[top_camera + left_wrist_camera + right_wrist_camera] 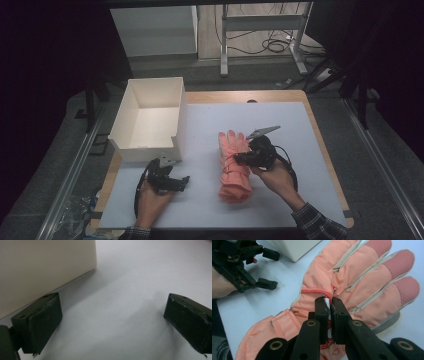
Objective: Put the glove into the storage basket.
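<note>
A salmon-pink padded glove lies flat on the white mat, fingers pointing to the far side, and it looms large in the right gripper view. My right gripper rests on the back of the glove, and its jaws are shut on a small white-and-red tag attached there. My left gripper is held low over the mat to the left of the glove and in front of the white box. It is open with nothing between its pads, and it also appears far off in the right gripper view.
An open, empty white box stands at the mat's back left; its side wall is close beside the left gripper. The white mat covers a wooden table whose edge runs along the right. Metal table legs and cables lie beyond.
</note>
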{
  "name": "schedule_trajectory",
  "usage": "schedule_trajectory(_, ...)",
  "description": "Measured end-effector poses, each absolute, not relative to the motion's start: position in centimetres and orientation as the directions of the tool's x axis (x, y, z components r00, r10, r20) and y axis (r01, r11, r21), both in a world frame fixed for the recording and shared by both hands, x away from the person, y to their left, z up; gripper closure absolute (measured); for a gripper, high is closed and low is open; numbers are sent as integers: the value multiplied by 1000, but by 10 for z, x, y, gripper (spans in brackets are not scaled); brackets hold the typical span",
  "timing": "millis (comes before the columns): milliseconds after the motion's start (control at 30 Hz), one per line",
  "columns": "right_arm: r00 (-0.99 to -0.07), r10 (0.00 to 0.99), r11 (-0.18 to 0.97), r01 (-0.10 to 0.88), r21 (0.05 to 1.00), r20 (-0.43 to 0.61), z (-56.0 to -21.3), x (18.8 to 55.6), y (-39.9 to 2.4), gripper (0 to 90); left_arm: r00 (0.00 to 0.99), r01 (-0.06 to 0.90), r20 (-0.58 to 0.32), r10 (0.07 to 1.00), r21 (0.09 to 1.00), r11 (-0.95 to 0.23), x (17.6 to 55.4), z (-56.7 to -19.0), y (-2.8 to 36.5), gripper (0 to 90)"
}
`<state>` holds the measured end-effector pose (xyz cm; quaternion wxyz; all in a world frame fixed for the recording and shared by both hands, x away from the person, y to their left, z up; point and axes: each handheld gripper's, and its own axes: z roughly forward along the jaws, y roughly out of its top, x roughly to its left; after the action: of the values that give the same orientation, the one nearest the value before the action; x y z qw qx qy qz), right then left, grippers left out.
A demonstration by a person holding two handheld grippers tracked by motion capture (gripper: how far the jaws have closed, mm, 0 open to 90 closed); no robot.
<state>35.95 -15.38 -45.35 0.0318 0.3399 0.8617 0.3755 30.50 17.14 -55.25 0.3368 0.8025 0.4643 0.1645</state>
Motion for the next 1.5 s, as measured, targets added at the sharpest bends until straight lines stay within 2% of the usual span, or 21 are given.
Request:
schedule_trajectory(200, -764, 633, 515, 535, 669, 125, -468, 354, -150, 844, 517, 634, -46, 854, 691, -347, 305, -552, 172, 17)
schedule_trajectory(500, -745, 661, 510, 536, 673, 93, -480, 347, -152, 847, 513, 635, -51, 857, 693, -340, 305, -553, 171, 17)
schedule_trajectory(567, -749, 656, 505, 531, 680, 98, -480, 348, -153, 830, 513, 636, -51, 857, 693, -340, 305, -553, 171, 17)
schedule_trajectory(733, -752, 644, 466, 531, 707, 140, -473, 350, -161, 687, 516, 635, -48, 855, 691, -345, 305, -552, 172, 17)
schedule_trajectory(1033, -765, 634, 451, 484, 750, 112, -455, 345, -174, 586, 514, 635, -49, 857, 693, -341, 305, -553, 171, 17)
schedule_trajectory(1367, -772, 634, 476, 433, 766, 43, -455, 338, -197, 572, 514, 637, -51, 856, 692, -341, 305, -552, 171, 17)
schedule_trajectory(1500, -768, 637, 467, 449, 762, 62, -466, 335, -208, 642, 515, 636, -48, 856, 691, -344, 305, -552, 171, 17)
